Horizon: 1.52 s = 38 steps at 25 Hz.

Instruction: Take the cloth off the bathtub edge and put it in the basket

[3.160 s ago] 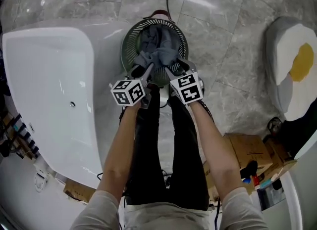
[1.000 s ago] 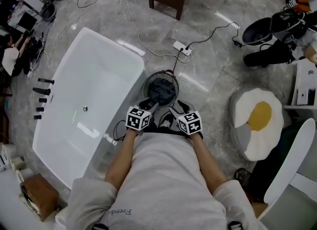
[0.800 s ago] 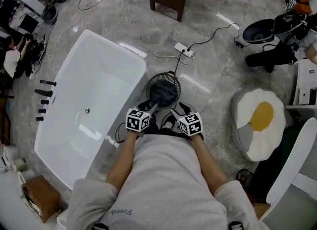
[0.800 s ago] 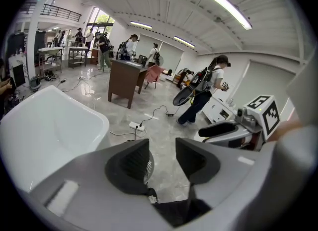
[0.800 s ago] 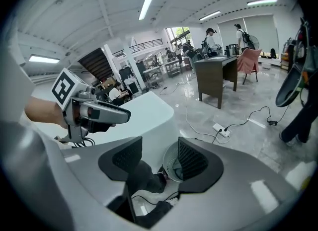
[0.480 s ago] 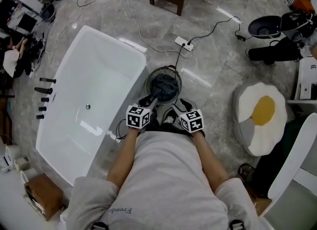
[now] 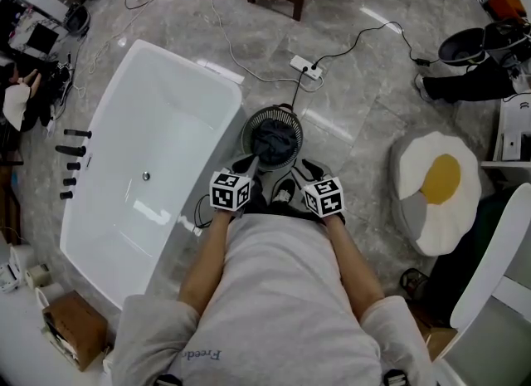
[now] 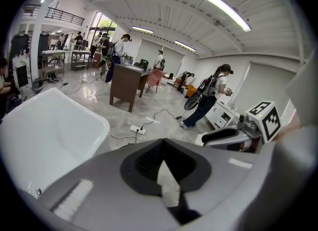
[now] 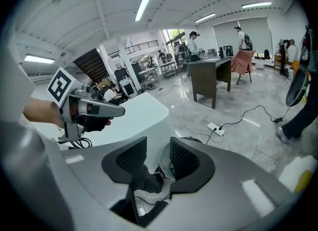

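So the cloth (image 7: 272,139) is already sitting in the basket (image 7: 246,137), ahead of and below both sets of jaws and well clear of them, with nothing draped on the bathtub (image 7: 217,139) edge that I can see, so I'd call the job basically done. The left gripper (image 8: 163,150) has its jaws pressed fully together with nothing caught in them. The right gripper (image 9: 159,158) has a modest gap that's closing, and there's nothing between the pads; you just see the basket rim through the gap, beyond the tips. Handling-wise, the cloth looks like soft, light, floppy fabric. It won't slip or break, but it'll sag and trail, so if it ever needs regrabbing I'd pinch a raised fold on top of the heap rather than an edge. As for direction, it's bunched into a dark, roundish mound filling the basket, so honestly there's no real long axis or pointing end to call out from up here; any folds are too small to read.
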Each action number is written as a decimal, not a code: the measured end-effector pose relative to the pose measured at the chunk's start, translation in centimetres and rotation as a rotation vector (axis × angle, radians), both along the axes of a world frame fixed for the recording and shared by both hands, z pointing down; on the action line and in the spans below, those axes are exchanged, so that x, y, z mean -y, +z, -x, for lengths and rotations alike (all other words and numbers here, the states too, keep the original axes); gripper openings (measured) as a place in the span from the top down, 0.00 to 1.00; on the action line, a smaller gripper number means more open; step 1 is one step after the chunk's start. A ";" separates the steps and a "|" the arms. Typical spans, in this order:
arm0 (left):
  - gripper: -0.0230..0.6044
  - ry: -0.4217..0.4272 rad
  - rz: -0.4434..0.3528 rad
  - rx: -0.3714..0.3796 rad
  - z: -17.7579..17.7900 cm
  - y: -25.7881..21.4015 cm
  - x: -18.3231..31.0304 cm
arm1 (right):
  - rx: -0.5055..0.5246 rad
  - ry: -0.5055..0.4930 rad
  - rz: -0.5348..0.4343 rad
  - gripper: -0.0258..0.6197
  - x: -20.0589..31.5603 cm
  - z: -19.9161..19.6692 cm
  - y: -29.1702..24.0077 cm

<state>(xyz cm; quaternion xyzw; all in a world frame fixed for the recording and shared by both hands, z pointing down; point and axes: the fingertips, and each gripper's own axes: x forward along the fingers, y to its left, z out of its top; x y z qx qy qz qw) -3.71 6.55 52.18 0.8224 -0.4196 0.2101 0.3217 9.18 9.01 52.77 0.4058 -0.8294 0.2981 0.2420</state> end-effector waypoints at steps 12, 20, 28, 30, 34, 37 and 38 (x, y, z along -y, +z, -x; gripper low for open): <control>0.87 -0.008 0.004 -0.007 0.2 0.2 -0.2 | 0.041 0.010 0.006 0.96 0.2 0.1 -0.4; 0.87 0.004 0.011 0.017 0.3 0.8 -1.1 | 0.055 -0.011 0.002 0.96 0.1 0.6 -0.5; 0.87 0.006 0.001 0.011 -0.2 0.8 -1.0 | 0.034 -0.017 -0.005 0.96 -0.3 -0.2 -0.3; 0.87 0.001 -0.005 0.014 0.0 0.6 -0.8 | 0.030 -0.021 -0.013 0.96 -0.2 0.0 -0.4; 0.87 0.000 -0.011 0.013 -0.2 0.5 -0.5 | 0.020 -0.032 -0.017 0.96 0.0 -0.1 -0.4; 0.87 0.010 -0.012 0.020 -0.2 0.4 -0.6 | 0.018 -0.035 -0.014 0.96 -0.1 0.1 -0.4; 0.87 0.016 -0.014 0.027 -0.2 0.3 -0.5 | 0.017 -0.037 -0.013 0.96 -0.1 0.2 -0.4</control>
